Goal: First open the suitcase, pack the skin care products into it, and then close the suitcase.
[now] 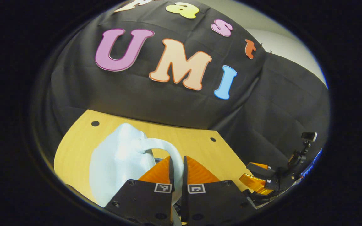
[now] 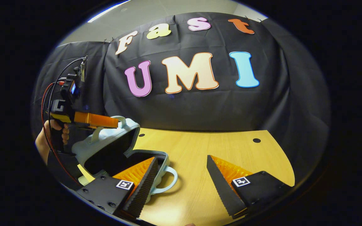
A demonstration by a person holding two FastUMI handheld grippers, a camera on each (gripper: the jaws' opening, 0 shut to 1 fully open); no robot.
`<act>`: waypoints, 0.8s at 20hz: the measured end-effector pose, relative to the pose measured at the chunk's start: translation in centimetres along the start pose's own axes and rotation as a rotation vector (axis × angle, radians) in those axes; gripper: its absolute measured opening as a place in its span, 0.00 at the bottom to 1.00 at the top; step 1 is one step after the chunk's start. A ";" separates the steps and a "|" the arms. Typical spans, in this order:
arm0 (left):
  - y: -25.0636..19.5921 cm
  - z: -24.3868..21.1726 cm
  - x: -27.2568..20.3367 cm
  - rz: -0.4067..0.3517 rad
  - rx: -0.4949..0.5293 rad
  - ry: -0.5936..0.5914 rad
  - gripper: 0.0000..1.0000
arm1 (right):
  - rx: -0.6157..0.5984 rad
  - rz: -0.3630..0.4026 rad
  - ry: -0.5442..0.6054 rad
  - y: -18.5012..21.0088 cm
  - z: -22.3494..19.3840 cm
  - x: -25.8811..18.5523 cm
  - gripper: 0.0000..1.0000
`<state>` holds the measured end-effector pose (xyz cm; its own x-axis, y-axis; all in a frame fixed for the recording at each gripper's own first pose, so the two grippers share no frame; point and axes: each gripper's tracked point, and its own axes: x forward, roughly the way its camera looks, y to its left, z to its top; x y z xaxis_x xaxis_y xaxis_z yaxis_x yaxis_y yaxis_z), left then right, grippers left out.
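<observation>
Wooden table (image 2: 200, 163); suitcase (image 2: 112, 147) handle (image 1: 168, 150) between left gripper (image 1: 178, 166) fingers.

A light wooden table (image 2: 231, 150) with a curved far edge stands against the black cloth wall; two small dark round holes (image 2: 256, 140) sit near its back edge; a pale blue suitcase (image 2: 163, 164) rests on its left part, lid raised, one handle lying out over the wood; the surface to the right is bare.
</observation>
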<state>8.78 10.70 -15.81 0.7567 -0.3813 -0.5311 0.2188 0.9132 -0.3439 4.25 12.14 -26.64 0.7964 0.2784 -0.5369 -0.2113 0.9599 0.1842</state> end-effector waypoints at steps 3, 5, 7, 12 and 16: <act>-1.5 -2.3 2.2 -0.014 0.025 0.061 0.04 | 0.002 -0.020 0.002 -1.2 -0.3 -0.7 0.98; -2.2 -4.0 3.3 -0.016 0.030 0.097 0.04 | 0.007 -0.036 0.004 -2.2 -0.4 -1.2 0.98; -2.8 -5.6 4.7 -0.016 0.032 0.127 0.04 | 0.011 -0.057 0.004 -3.3 -0.5 -1.8 0.98; -4.0 -9.7 7.5 0.008 0.082 0.203 0.07 | 0.018 -0.094 0.012 -6.0 -0.8 -3.2 0.98; -5.7 -11.5 8.0 0.024 0.055 0.194 0.33 | 0.007 -0.079 -0.007 -7.8 0.0 -4.0 0.98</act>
<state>6.50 0.80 -27.00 0.6304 -0.3755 -0.6794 0.2397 0.9266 -0.2898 2.71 3.54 -25.90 0.8143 0.2011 -0.5445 -0.1431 0.9787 0.1474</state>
